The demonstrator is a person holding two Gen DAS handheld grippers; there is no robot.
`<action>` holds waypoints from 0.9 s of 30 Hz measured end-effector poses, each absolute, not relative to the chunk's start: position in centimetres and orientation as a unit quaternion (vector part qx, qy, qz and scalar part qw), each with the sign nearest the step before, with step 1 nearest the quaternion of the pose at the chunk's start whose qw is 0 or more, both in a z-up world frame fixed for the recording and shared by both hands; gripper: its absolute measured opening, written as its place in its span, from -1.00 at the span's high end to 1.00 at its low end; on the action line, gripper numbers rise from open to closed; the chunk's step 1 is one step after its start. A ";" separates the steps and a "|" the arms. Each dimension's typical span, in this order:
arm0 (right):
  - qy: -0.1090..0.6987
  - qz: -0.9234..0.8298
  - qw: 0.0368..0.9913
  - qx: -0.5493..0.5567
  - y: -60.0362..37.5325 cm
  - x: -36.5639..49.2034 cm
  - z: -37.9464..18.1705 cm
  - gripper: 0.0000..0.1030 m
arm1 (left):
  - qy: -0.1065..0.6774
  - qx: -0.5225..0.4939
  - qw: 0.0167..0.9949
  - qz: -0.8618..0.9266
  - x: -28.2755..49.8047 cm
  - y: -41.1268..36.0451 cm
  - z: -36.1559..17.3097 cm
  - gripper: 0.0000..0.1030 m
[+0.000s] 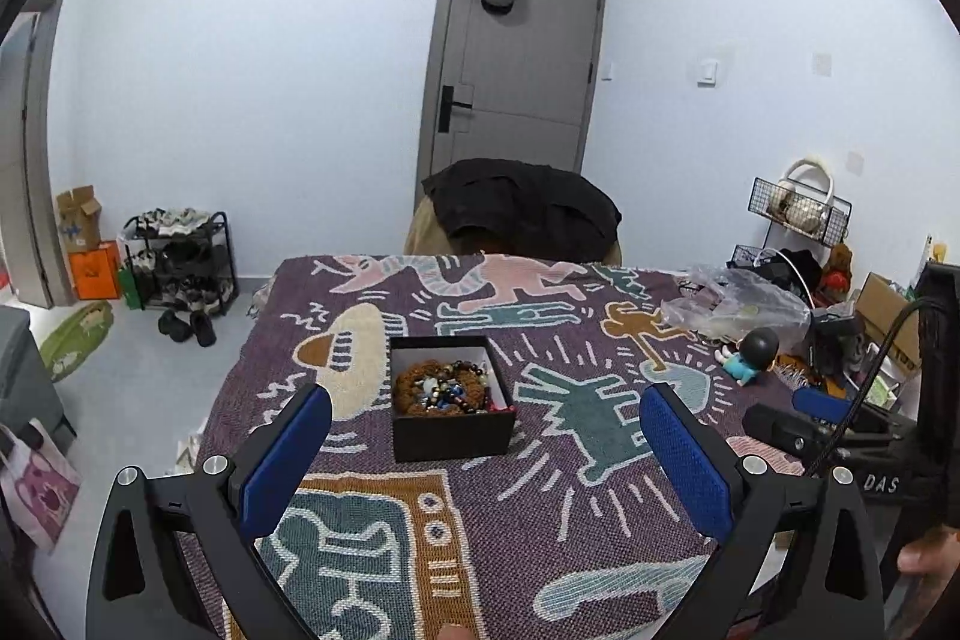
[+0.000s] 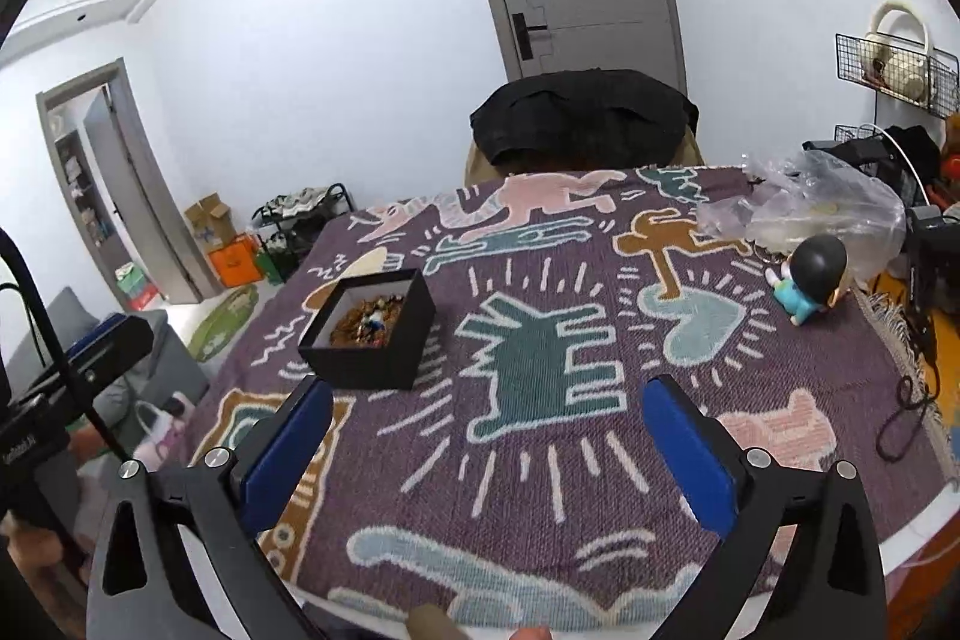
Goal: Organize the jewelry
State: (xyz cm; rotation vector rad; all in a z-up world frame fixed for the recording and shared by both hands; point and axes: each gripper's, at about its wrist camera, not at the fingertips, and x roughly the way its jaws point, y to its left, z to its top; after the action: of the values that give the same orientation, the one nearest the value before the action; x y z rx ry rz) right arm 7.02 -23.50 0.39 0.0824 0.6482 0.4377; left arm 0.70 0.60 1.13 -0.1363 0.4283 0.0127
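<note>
Left wrist view, near to far: left tool (image 1: 485, 451) has its blue-padded jaws spread wide with nothing between them, hovering over the purple woven cloth with cartoon figures (image 1: 540, 508) that covers the counter. Straight ahead, centred between the jaws, sits the small black square cardboard box (image 1: 451, 421), lid off, standing upright on the cloth. Inside is a tangled heap of brown bead bracelets and mixed coloured beads (image 1: 444, 388); individual pieces are too small to separate by eye. Right tool (image 2: 487, 451) is likewise wide open and holding nothing, over bare cloth, with the box off to its left and further out. All jewelry visible is in the box and none lies loose on the cloth, which fits either a pile waiting to be sorted or pieces already gathered in; can't tell which. Any work in the box: come down vertically, keep the pads clear of the thin walls, pinch one strand only, lift slowly since strands look interlocked, brace the box with the other tool. Further back: crumpled clear plastic bag (image 1: 738, 304) and a small round-headed figurine in blue (image 1: 750, 352), both well apart from the box.
</note>
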 end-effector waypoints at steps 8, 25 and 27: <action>0.331 0.218 0.918 0.035 -23.4 6.4 -0.8 -1.00 | 0.213 -0.044 0.976 0.014 -0.1 0.2 0.7 -0.99; 0.322 0.217 0.922 0.015 -22.2 5.7 -0.9 -1.00 | 0.226 -0.051 0.972 0.021 0.0 1.6 -0.2 -0.99; 0.319 0.214 0.923 0.013 -22.3 5.7 -0.8 -1.00 | 0.229 -0.050 0.972 0.020 0.1 1.5 -0.3 -0.99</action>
State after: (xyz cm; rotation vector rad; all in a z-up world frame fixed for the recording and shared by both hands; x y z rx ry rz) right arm 5.71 -22.32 -0.77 0.0270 0.6551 0.4399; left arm 0.10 1.46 -0.34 -0.1012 0.4613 0.0402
